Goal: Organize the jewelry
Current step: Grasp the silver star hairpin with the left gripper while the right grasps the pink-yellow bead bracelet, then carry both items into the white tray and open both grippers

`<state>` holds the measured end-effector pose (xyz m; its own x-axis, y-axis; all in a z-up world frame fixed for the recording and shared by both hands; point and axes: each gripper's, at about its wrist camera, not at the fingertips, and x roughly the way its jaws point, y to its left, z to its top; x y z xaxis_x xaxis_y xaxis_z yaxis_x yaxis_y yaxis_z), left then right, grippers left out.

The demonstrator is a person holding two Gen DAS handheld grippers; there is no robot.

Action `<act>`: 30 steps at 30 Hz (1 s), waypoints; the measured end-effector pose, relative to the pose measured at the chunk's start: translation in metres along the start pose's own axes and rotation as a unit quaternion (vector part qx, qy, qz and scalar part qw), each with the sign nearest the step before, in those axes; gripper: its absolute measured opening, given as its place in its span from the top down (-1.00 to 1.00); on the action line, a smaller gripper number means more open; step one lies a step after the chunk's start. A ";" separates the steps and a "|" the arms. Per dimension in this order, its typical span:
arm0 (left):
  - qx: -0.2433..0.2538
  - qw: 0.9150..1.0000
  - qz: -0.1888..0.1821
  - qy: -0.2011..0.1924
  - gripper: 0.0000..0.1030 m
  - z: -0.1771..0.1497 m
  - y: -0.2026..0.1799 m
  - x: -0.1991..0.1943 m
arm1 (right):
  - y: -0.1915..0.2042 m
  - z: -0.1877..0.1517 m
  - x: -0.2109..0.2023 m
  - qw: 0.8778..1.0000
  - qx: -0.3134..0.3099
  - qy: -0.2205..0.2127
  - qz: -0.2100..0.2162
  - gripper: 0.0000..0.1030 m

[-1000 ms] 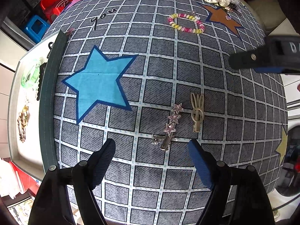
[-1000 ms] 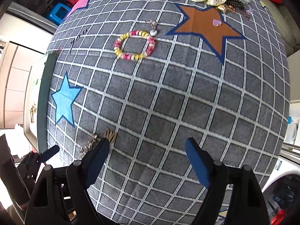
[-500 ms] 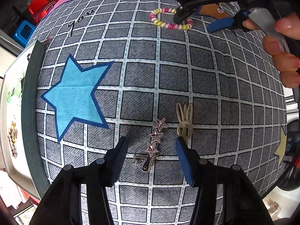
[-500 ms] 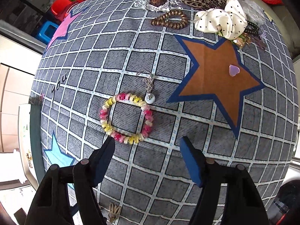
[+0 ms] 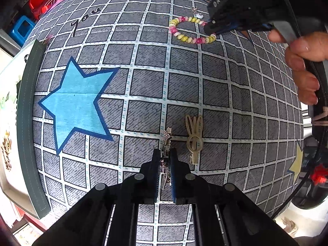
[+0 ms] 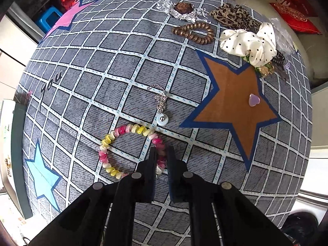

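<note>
On the grey checked cloth [image 5: 147, 82], my left gripper [image 5: 165, 153] points straight down. Its jaws are closing on a silver star hair clip [image 5: 167, 138], and the pads press its sides. A beige bunny-ear clip [image 5: 194, 141] lies just right of it. Further back, my right gripper [image 6: 161, 151] is closing its jaws over the right side of a pink, yellow and white spiral bracelet [image 6: 114, 135], with the coil pinched between the pads. In the left wrist view the right gripper [image 5: 213, 28] stands on that bracelet [image 5: 184, 38].
A white tray [image 5: 8, 82] with jewellery lies past the cloth's left edge. Behind the bracelet lie a chain with a round pendant [image 6: 162, 110], a brown coil tie [image 6: 194, 32], two scrunchies [image 6: 248, 45], a purple heart [image 6: 254, 100] and foil [image 6: 182, 9]. A hand [image 5: 303, 61] holds the right tool.
Both grippers went from wide open to shut. The left came down over the star clip and gripped it. The right moved from near the clips across to the bracelet and pinched it.
</note>
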<state>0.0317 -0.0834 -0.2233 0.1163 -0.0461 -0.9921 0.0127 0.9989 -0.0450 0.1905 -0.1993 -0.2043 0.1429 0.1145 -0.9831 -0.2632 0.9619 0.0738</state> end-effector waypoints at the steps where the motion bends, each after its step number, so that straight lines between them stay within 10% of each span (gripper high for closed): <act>1: -0.005 1.000 -0.005 -0.001 0.69 -0.002 0.006 -0.001 | -0.004 -0.002 -0.002 1.000 0.005 0.000 0.004 0.81; 30: -0.047 0.997 -0.001 -0.059 0.69 -0.019 0.072 -0.095 | -0.034 -0.105 -0.072 0.992 0.061 0.009 0.112 0.81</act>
<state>0.0030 -0.0067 -0.1341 0.2321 -0.0424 -0.9718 -0.0786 0.9950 -0.0622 0.0895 -0.2666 -0.1540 0.0758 0.3256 -0.9425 -0.1682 0.9358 0.3098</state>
